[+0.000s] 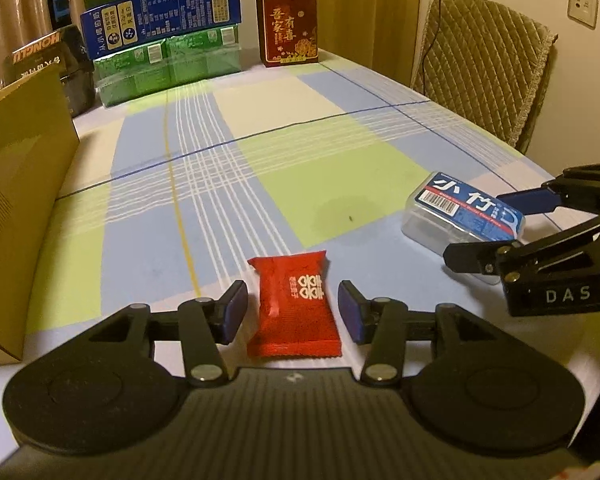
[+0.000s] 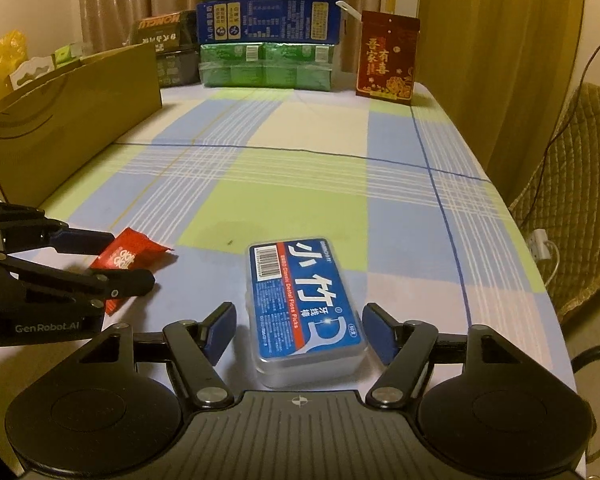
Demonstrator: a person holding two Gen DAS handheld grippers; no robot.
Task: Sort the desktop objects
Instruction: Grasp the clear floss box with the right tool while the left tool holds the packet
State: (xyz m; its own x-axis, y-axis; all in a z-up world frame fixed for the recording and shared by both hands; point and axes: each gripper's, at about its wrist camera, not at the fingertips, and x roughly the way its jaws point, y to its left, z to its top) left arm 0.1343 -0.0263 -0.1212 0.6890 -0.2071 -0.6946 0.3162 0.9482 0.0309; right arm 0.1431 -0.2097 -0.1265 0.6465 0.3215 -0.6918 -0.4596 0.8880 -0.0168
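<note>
A red candy packet (image 1: 292, 300) lies flat on the checked tablecloth (image 1: 300, 140), between the blue pads of my left gripper (image 1: 293, 309). Both pads stand clear of it, so that gripper is open. To its right is a clear dental floss box with a blue label (image 2: 304, 300). It lies between the pads of my right gripper (image 2: 300, 332) with a thin gap on each side, so this gripper is open too. In the left wrist view the right gripper (image 1: 474, 229) straddles the floss box (image 1: 460, 212). In the right wrist view the left gripper (image 2: 132, 259) straddles the packet (image 2: 128, 252).
An open cardboard box (image 2: 72, 128) stands along the table's left side. At the back are stacked blue and green cartons (image 2: 268, 48), a black box (image 2: 168, 40) and a red gift bag (image 2: 386, 56). A padded chair (image 1: 484, 72) stands beyond the right table edge.
</note>
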